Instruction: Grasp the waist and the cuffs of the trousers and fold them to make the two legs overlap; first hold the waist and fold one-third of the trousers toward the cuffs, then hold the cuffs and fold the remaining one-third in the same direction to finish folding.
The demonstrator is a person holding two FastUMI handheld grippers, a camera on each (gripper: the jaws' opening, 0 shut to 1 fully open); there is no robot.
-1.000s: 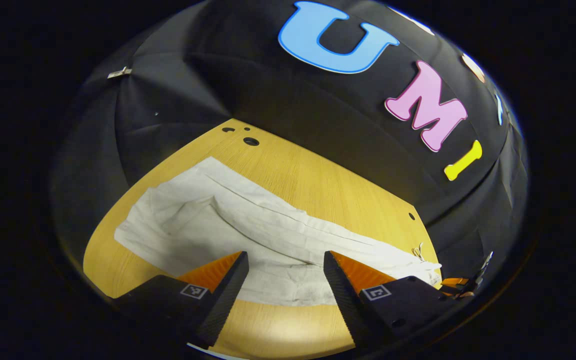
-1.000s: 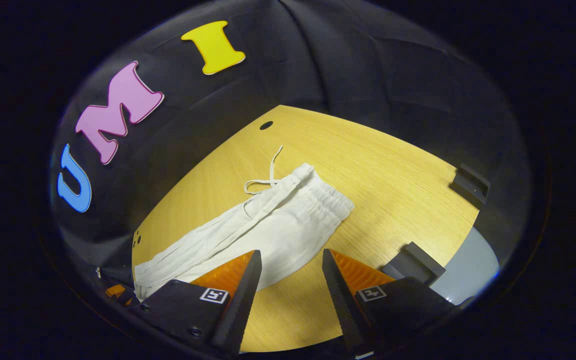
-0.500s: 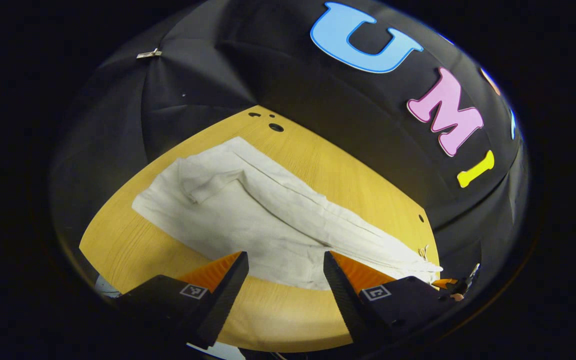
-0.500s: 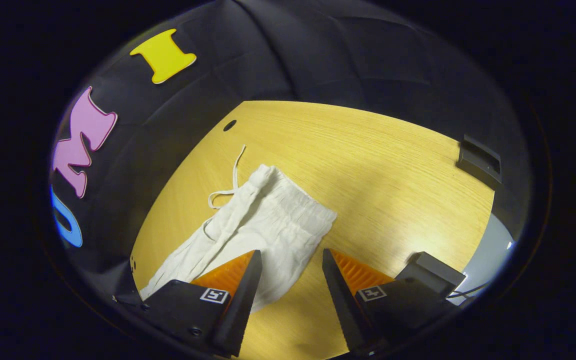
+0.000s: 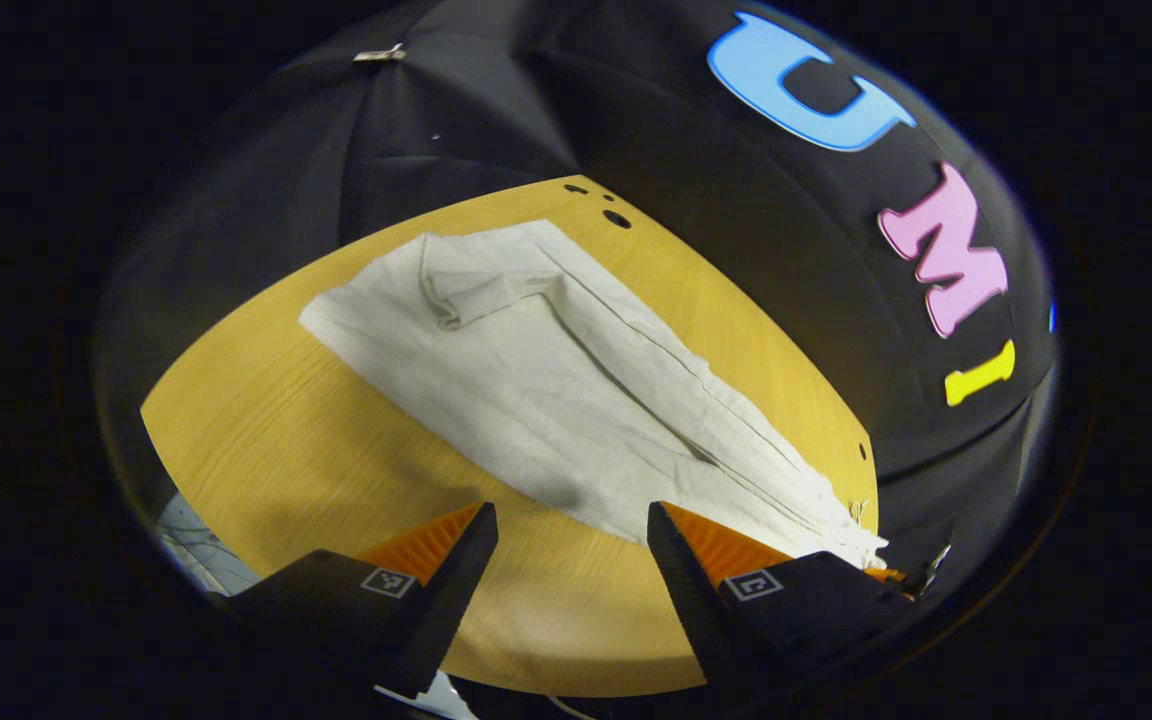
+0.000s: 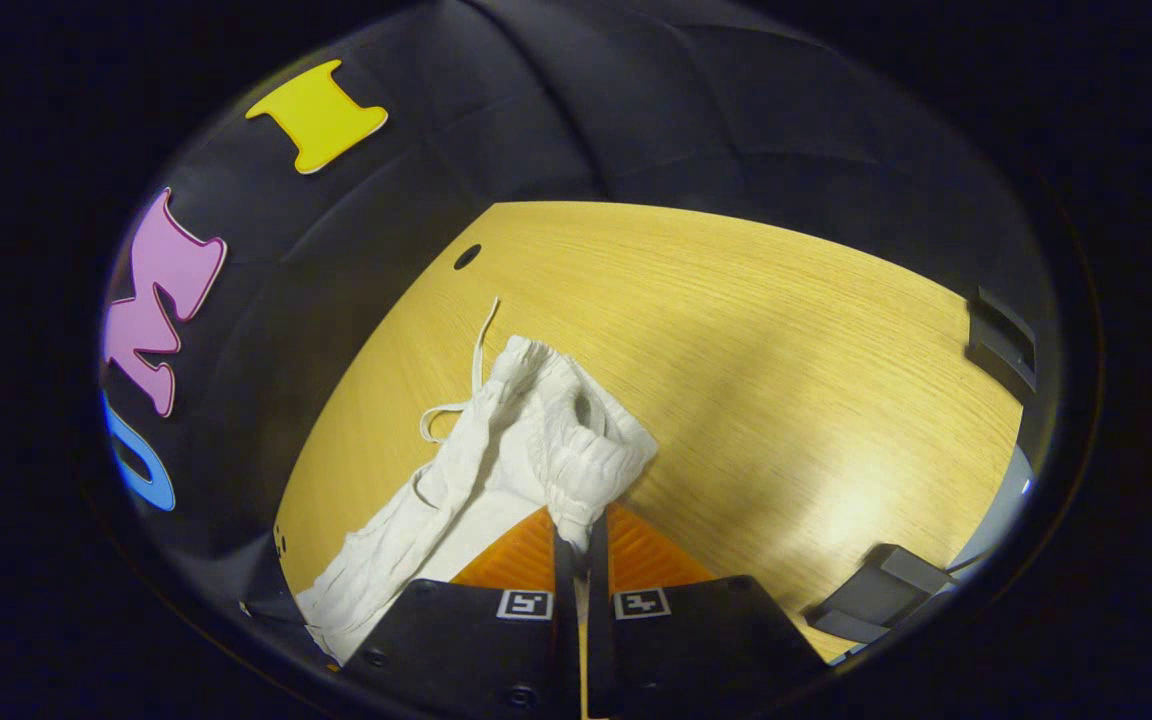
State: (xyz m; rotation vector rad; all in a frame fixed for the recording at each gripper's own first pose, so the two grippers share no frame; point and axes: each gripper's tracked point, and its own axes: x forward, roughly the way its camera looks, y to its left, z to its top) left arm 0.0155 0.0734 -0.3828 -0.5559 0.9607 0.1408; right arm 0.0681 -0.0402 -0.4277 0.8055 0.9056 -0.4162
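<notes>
In the right gripper view, the right hand-held gripper [image 6: 581, 535] sits at 6 o'clock with its two fingers pressed together on the elastic waist [image 6: 591, 470] of the white trousers [image 6: 496, 470]. The waistband is bunched and lifted just above the fingertips. From there the trousers trail toward 8 o'clock across the wooden desk [image 6: 756, 330]. A drawstring [image 6: 471, 375] loops off the waist toward 11 o'clock, lying on the desk.

In the left gripper view, the left hand-held gripper [image 5: 571, 530] at 6 o'clock has its fingers spread wide, holding nothing, over bare desk [image 5: 276, 440]. The near edge of the trousers [image 5: 556, 390] lies just beyond the fingertips. The legs stretch flat from 4 o'clock up to 11 o'clock, where the cuffs [image 5: 416, 290] lie, one corner turned back.
</notes>
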